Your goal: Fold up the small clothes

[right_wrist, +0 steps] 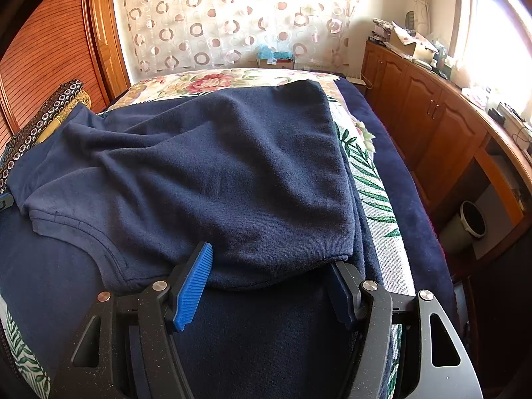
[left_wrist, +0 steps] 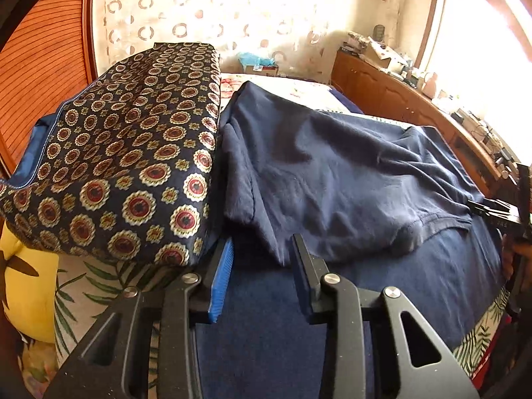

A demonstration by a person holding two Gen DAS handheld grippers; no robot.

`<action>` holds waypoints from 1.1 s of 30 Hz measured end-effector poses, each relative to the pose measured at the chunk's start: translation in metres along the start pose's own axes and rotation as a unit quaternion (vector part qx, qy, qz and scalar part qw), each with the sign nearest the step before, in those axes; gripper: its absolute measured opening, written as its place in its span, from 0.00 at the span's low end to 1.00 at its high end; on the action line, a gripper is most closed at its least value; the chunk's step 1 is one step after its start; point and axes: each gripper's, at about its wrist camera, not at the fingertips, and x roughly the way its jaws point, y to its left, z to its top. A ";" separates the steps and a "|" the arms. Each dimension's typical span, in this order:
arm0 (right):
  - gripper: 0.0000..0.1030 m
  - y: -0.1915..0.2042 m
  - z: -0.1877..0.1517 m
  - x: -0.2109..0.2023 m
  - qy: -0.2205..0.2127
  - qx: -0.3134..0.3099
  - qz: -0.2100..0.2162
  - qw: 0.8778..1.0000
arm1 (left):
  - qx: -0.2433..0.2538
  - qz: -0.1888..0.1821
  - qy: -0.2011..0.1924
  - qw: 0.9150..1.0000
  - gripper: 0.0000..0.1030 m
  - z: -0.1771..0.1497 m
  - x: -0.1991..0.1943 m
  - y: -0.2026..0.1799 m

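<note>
- Bed (right_wrist: 399,166) under floral cover, wooden cabinets (right_wrist: 432,126) right (sunlit room).
- One navy shirt (right_wrist: 216,166), one patterned cushion (left_wrist: 133,153) left.
- Left gripper (left_wrist: 261,256) half open, empty; right gripper (right_wrist: 272,266) wide, straddling the shirt's near edge.

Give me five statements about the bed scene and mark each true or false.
1. The garment on the bed is navy blue. True.
2. A patterned cushion lies beside the garment. True.
3. The right gripper is clamped shut with its pads touching. False: its jaws stand apart, at the garment's near edge.
4. The curtain is plain white. False: it bears a pattern of rings.
5. The bin stands on the wooden cabinet. False: it stands low, beside the bed.
</note>
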 end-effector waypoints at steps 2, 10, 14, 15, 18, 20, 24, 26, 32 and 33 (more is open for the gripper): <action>0.65 0.000 0.000 0.000 0.000 0.000 0.000 1.000 | -0.005 0.000 0.001 1.000 0.35 0.003 0.004 -0.001; 0.65 0.000 0.000 -0.001 0.000 -0.001 0.000 1.000 | -0.009 0.000 -0.007 1.000 0.09 0.013 0.014 -0.007; 0.65 -0.001 0.000 -0.002 0.000 0.001 -0.002 1.000 | -0.016 -0.008 -0.019 1.000 0.06 0.014 0.009 -0.003; 0.65 -0.001 0.000 -0.002 0.001 0.001 -0.001 1.000 | -0.017 -0.008 -0.020 1.000 0.06 0.013 0.008 -0.002; 0.56 -0.005 0.003 -0.002 0.003 0.009 0.004 1.000 | -0.012 -0.009 -0.025 1.000 0.04 0.011 0.005 -0.002; 0.27 -0.010 0.005 -0.002 0.000 0.017 0.007 1.000 | -0.007 -0.007 -0.035 0.999 0.03 0.010 -0.002 -0.004; 0.03 -0.016 0.011 -0.008 -0.011 0.022 0.026 0.999 | -0.003 -0.004 -0.063 0.998 0.03 0.010 -0.023 -0.010; 0.02 -0.014 0.013 -0.020 -0.034 0.017 0.029 0.999 | -0.004 -0.012 -0.082 0.997 0.03 0.011 -0.040 -0.012; 0.02 -0.012 0.010 -0.074 -0.099 0.021 0.054 0.993 | -0.020 -0.035 -0.112 0.993 0.03 0.004 -0.081 -0.007; 0.02 -0.011 0.008 -0.082 -0.105 0.018 0.057 0.993 | -0.019 -0.037 -0.115 0.993 0.03 0.000 -0.087 -0.006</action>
